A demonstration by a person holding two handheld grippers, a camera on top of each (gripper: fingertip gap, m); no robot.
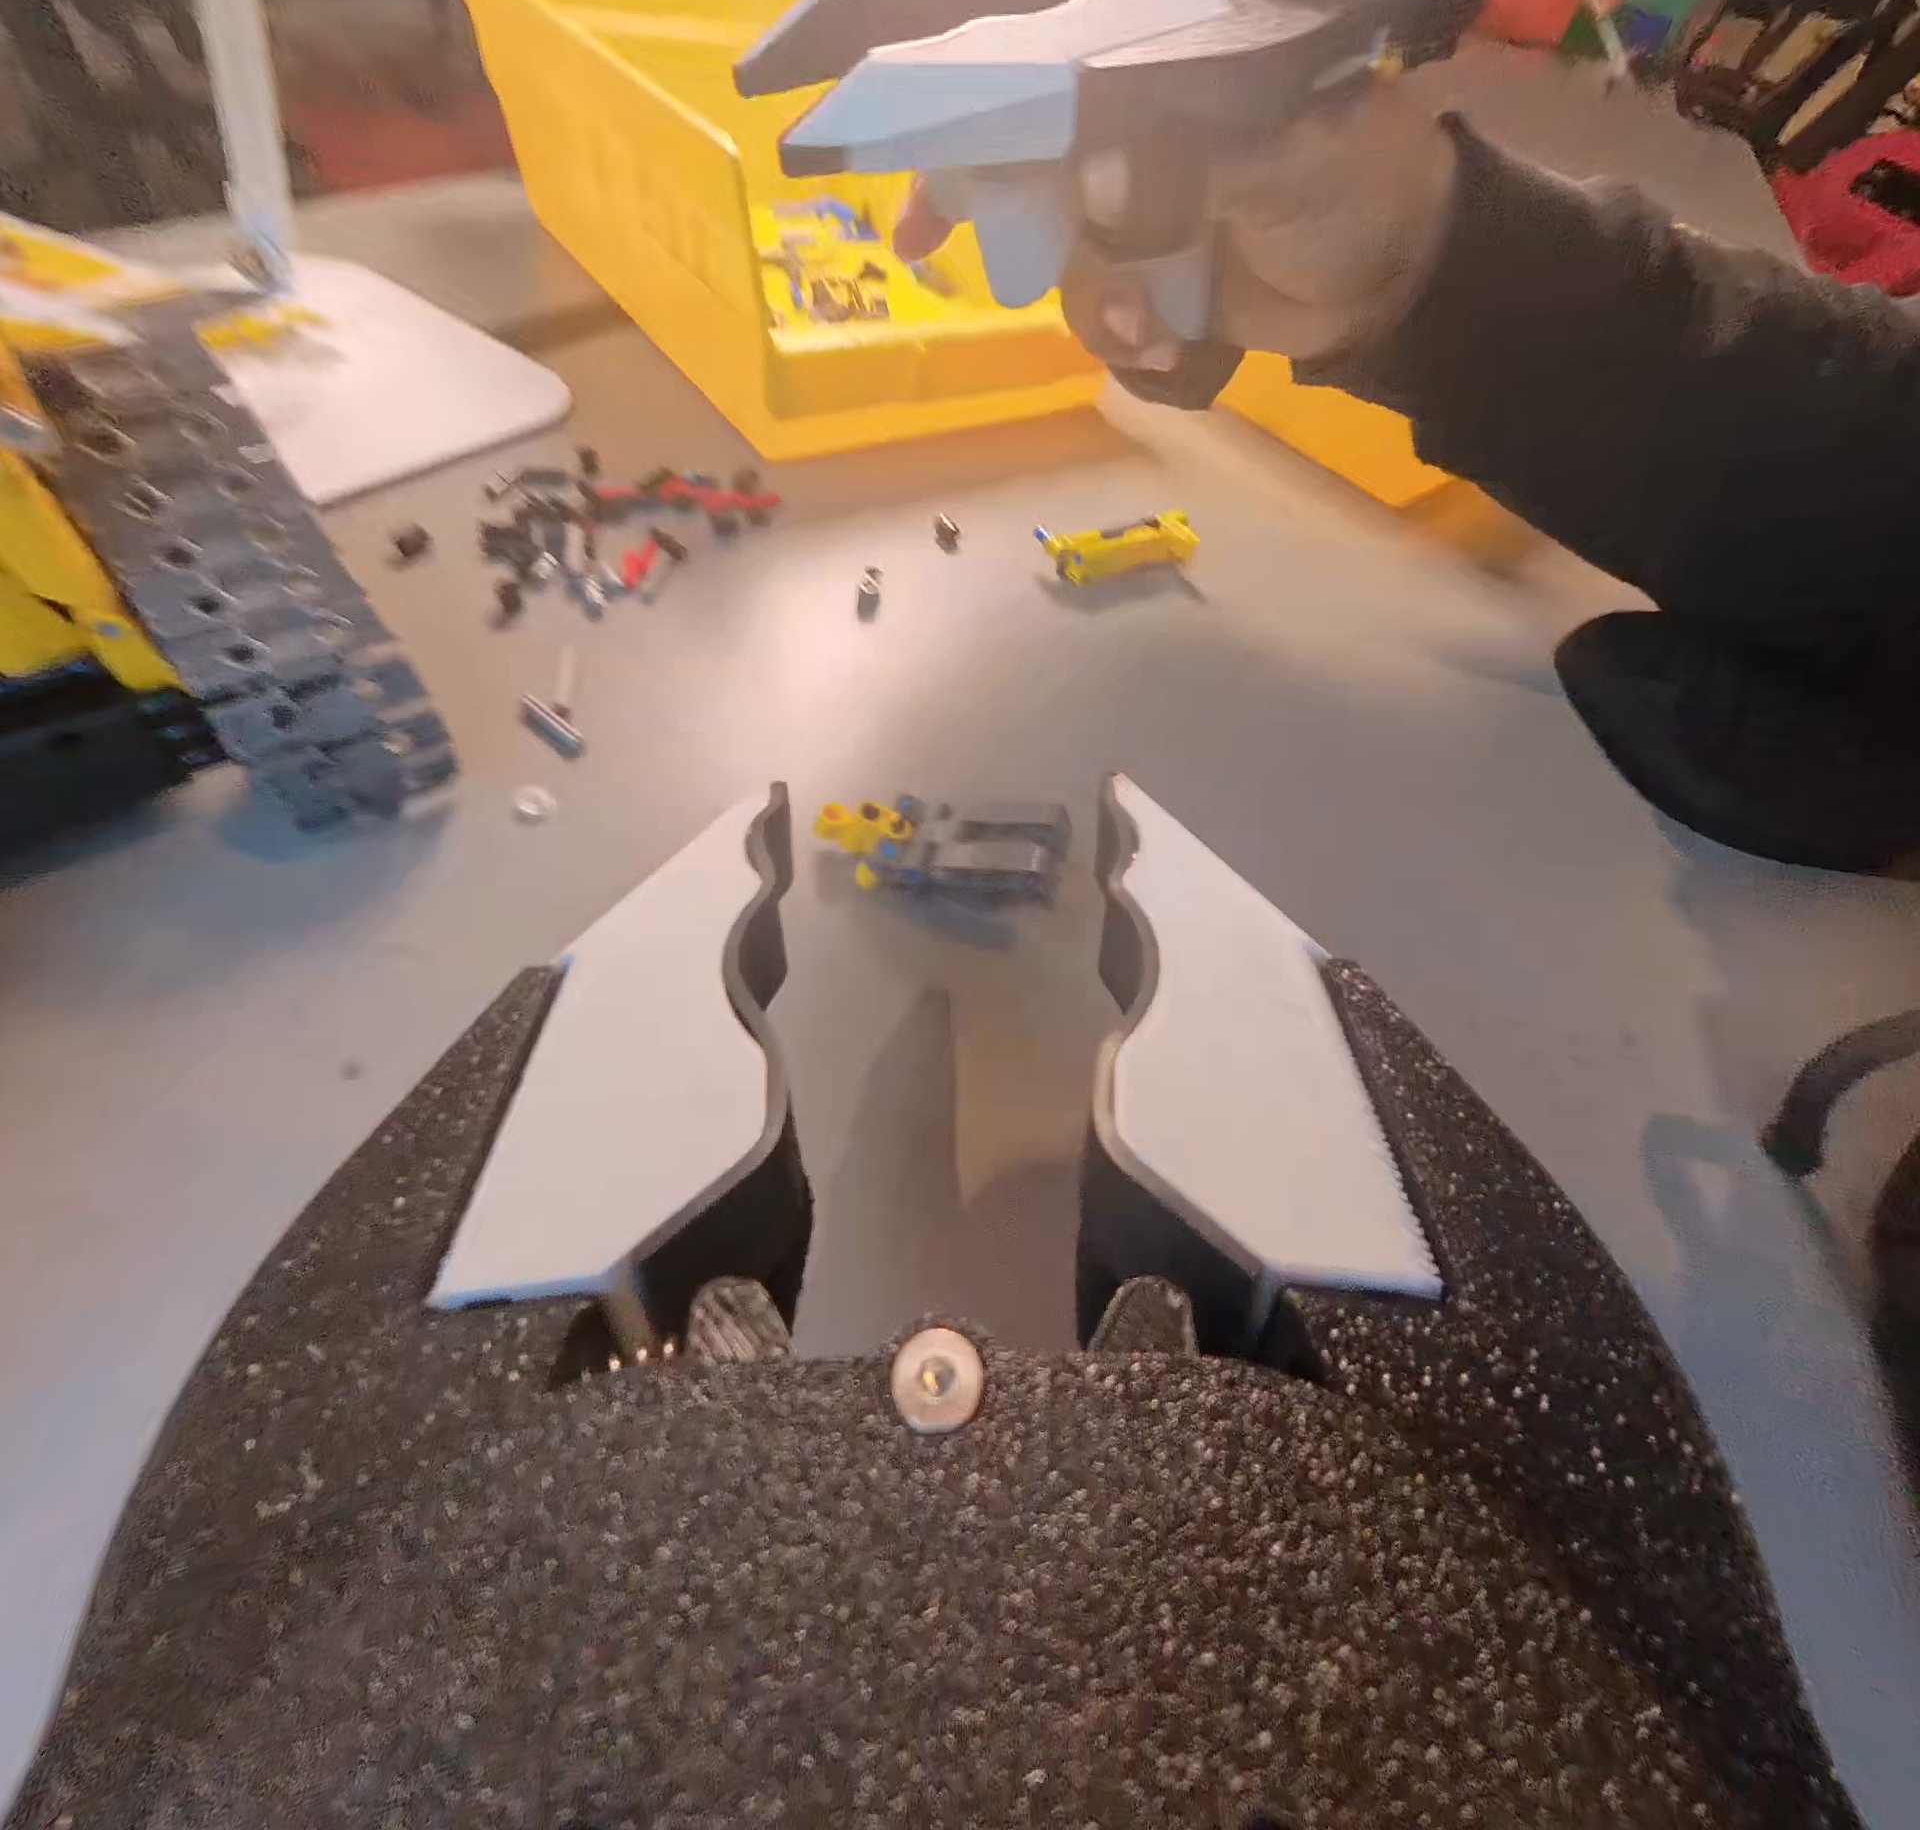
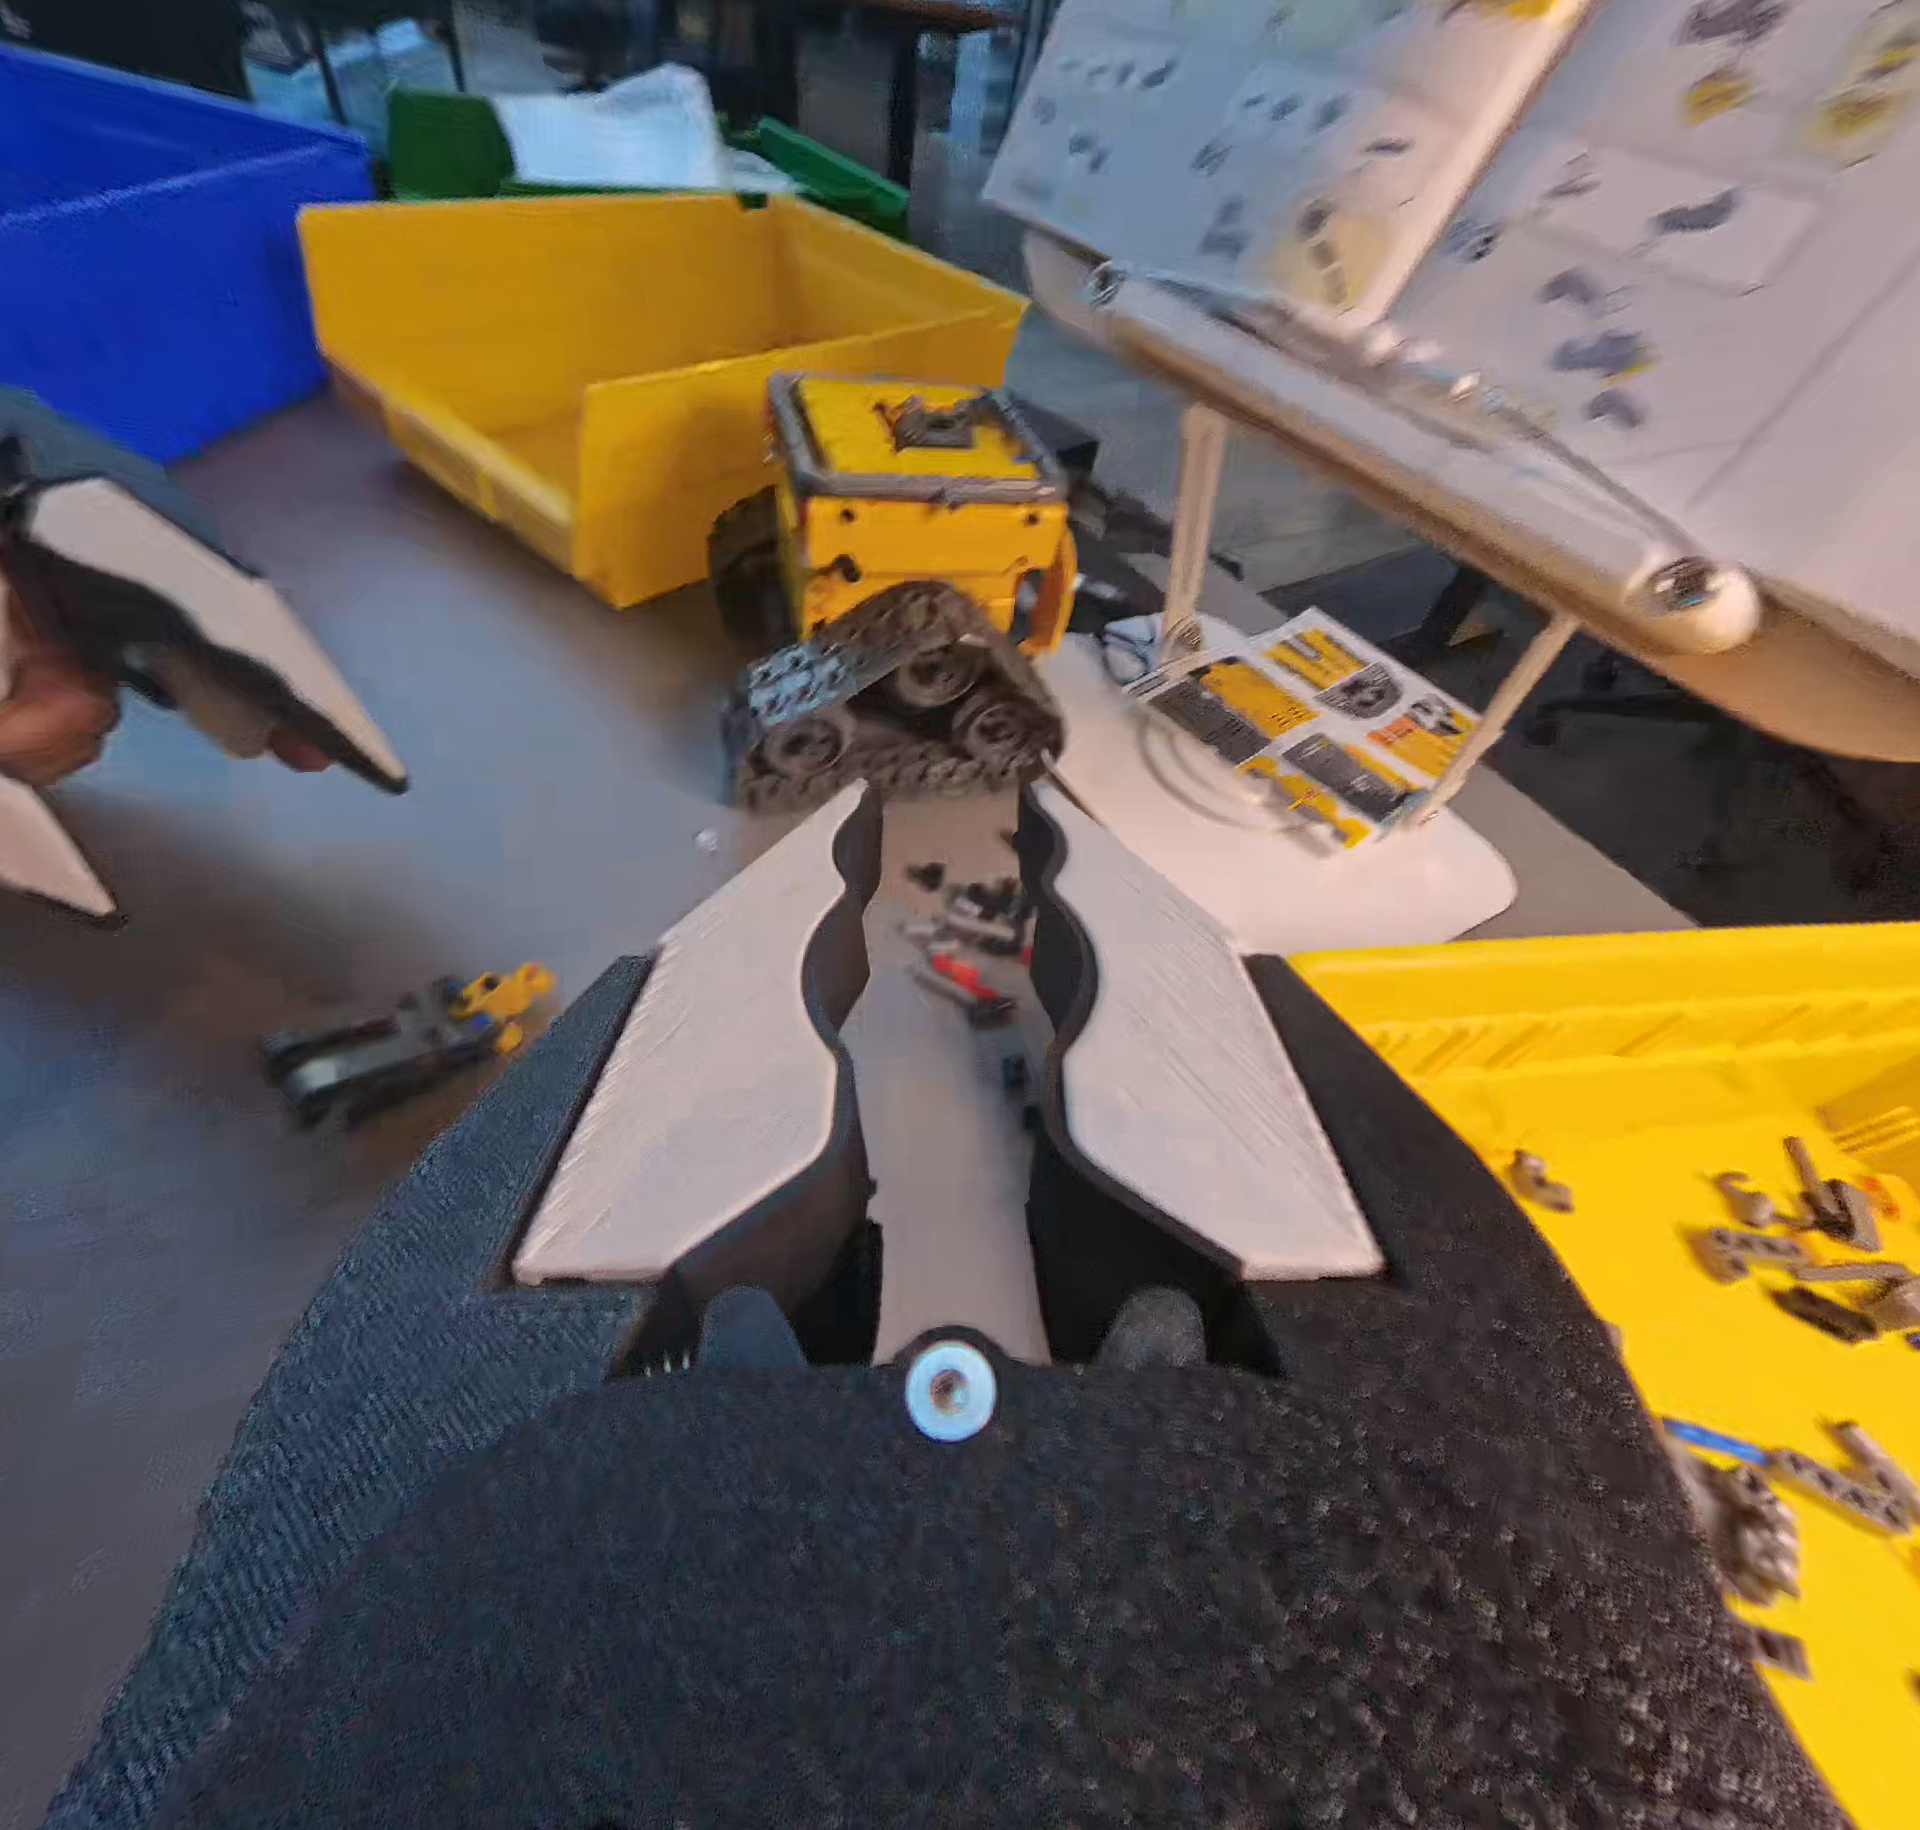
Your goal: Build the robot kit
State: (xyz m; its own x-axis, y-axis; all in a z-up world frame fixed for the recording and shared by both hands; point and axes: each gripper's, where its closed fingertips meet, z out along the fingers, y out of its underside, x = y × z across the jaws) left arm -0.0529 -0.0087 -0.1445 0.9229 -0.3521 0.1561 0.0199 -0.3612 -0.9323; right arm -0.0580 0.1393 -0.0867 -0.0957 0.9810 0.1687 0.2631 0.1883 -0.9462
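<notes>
Left gripper (image 1: 940,824) spread wide, empty, low over grey table (image 1: 1299,793). Just ahead between fingertips: small black-and-yellow brick assembly (image 1: 951,850), long axis crosswise. Right gripper (image 2: 945,819) part-open, empty, raised farther off. Beyond: scattered small parts (image 1: 613,533), tracked yellow model (image 2: 914,575), yellow bin (image 1: 623,170).

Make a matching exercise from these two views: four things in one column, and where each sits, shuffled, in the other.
Things
1. left claw
2. small black-and-yellow brick assembly
3. tracked yellow model
4. instruction booklet

Places
A. propped on a white stand
B. in front of a yellow bin
C. open, just above the small assembly
D. flat on the grey table

Pairs: 1-C, 2-D, 3-B, 4-A
</notes>
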